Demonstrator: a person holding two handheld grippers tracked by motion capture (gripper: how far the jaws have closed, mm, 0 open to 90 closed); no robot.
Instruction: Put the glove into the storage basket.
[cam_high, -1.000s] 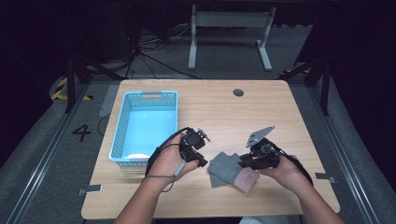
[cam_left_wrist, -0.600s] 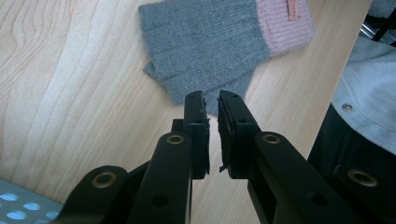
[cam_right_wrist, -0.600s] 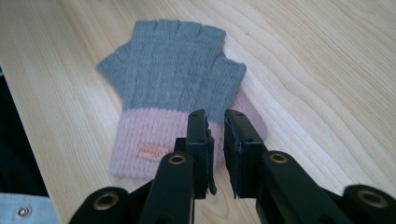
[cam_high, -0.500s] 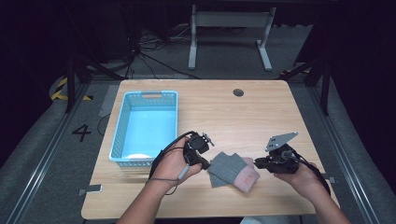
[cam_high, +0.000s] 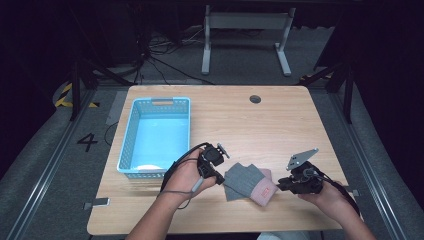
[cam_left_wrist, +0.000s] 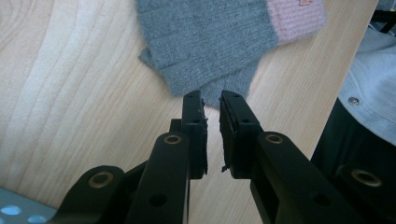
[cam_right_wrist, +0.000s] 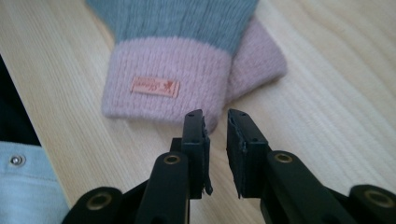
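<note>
The left gripper (cam_left_wrist: 211, 100) has its jaws a narrow slit apart with nothing between them; they have just eased a little wider, and their tips hover at the grey finger end of the gloves (cam_left_wrist: 210, 42), touching or just short of the knit, hard to say which. The right gripper (cam_right_wrist: 215, 119) is the same: jaws slightly parted, just opened a touch, empty, and aimed at the pink cuffs (cam_right_wrist: 168, 84) with the small label. In the high view the gloves (cam_high: 247, 182) lie stacked flat on the near part of the table (cam_high: 280, 125), between the left gripper (cam_high: 212, 165) on their left and the right gripper (cam_high: 295, 181) on their right; the blue basket (cam_high: 131, 150) stands on the far-left side, just beyond the left hand. To do this well, I would judge each gripper should open enough to take both knit layers, slide low along the wood so one jaw gets under the edge, then close firmly on the cuffs and the finger end before lifting, keeping both ends level so the pair does not slip apart on the way toward the basket.
</note>
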